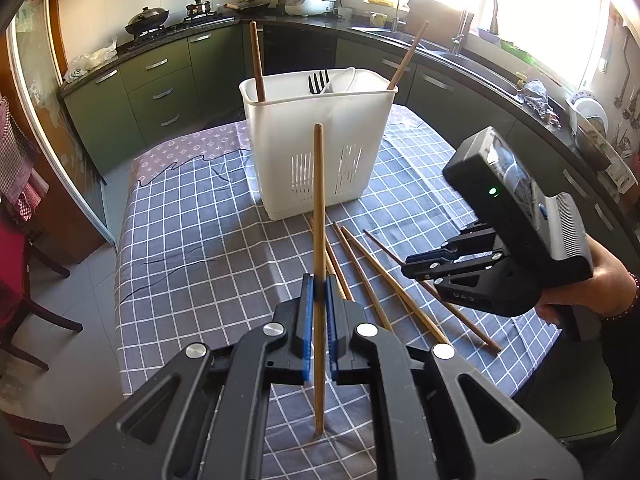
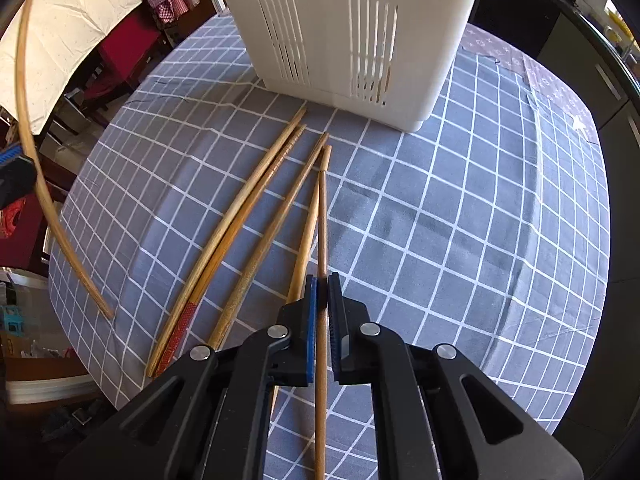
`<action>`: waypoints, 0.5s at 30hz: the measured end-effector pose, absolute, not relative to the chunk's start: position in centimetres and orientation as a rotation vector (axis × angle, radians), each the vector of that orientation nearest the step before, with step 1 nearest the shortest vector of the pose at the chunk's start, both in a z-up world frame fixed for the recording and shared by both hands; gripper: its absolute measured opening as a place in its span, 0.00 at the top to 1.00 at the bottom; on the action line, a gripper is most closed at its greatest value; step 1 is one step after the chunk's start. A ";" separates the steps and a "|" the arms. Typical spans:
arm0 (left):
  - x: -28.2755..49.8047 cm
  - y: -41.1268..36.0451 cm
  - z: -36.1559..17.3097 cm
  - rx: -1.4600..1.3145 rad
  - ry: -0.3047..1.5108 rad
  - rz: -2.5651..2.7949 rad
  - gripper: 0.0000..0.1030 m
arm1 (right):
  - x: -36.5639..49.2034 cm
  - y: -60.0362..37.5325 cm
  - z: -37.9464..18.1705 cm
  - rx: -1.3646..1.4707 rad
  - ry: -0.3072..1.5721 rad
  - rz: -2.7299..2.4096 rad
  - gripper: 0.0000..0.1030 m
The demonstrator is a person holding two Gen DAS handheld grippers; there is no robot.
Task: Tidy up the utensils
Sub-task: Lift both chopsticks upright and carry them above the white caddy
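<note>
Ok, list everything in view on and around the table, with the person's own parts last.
utensil caddy: one, white, slotted, at the table's far middle.
chopsticks in caddy: two, brown, upright at either end.
fork: one, black, inside the caddy.
loose chopsticks: four, wooden, one red-ended, lying before the caddy.
tablecloth: one, grey-blue checked, covering the table.
held chopsticks: two, wooden, one per tool.
left tool: shut on a chopstick held upright.
right tool: shut on a chopstick over the table.
hand: one, holding the right tool.

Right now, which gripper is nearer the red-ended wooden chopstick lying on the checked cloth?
Right. The right gripper sits just beside the red-ended wooden chopstick; the left gripper is raised, farther off.
</note>
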State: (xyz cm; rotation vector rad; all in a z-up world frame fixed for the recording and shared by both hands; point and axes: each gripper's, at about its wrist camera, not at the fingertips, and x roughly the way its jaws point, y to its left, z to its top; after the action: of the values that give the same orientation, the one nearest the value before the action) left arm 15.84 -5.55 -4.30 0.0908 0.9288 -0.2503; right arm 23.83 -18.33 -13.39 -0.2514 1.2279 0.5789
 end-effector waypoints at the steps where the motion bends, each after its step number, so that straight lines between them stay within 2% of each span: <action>1: 15.7 -5.5 -4.2 0.091 0.926 -0.252 0.94 | 23.5 -18.7 -12.5 -0.241 1.202 0.584 0.94; 9: 14.5 -5.8 -2.7 0.106 0.883 -0.267 0.94 | 20.1 -21.6 -4.8 -0.167 0.984 0.614 0.94; 15: 13.5 -5.9 -1.5 0.106 0.858 -0.277 0.94 | 17.8 -23.3 -1.7 -0.143 0.892 0.629 0.94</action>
State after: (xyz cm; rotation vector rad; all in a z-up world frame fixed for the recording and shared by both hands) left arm 13.47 -5.89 -1.49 0.1061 0.8578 -0.2774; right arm 17.82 -23.28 -1.72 -0.1433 0.8921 0.6290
